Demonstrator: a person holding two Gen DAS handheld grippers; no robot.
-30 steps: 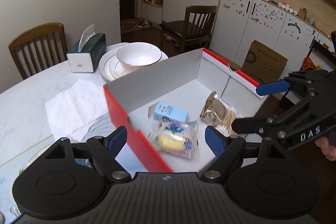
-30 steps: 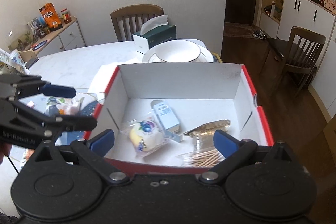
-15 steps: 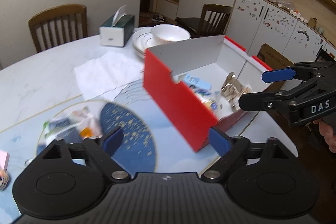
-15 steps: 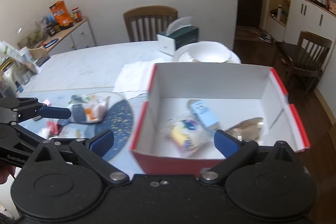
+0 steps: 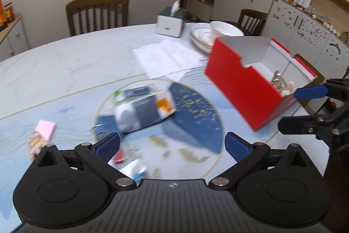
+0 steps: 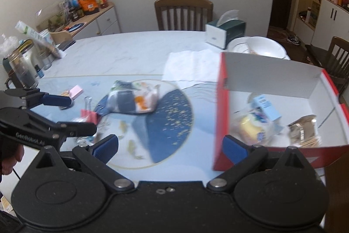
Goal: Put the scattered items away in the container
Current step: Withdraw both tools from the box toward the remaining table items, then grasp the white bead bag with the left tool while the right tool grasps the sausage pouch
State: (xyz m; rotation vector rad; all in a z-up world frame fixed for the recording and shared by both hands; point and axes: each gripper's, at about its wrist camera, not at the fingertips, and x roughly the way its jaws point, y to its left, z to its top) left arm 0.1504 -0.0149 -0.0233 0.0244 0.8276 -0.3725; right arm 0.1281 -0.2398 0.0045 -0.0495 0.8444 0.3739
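**Two open grippers over a half-tidied table**

Two grippers, both with nothing in them. The left gripper (image 5: 172, 144) has its blue-padded fingers spread wide above the blue round pattern on the table (image 5: 54, 64), and the right gripper (image 6: 170, 144) is spread just as wide, with its right finger sitting in front of the near corner of the red box (image 6: 221, 115).

The box stands on the right side of the table, red outside, white inside. A few things are already in it: a small light-blue carton (image 6: 265, 105), a clear bag with something yellow (image 6: 250, 128), a crinkly brownish packet (image 6: 302, 126) and a bundle of thin wooden sticks (image 6: 309, 142) against the near wall.

Loose on the table, well apart from the box: a plastic bag with dark and orange contents (image 6: 132, 99) lying on the blue circle, a pink block (image 6: 76, 91) further left, and a red clip (image 6: 88, 115) near the left gripper's fingers. There's also a small wrapper just beside the pink block (image 5: 36, 141), but it's so blurred I honestly can't tell what it is.

Behind all that: a white paper towel (image 6: 192, 66), a green tissue box (image 6: 225, 31) and a white bowl on stacked plates (image 6: 265, 46) just behind the box's far wall.
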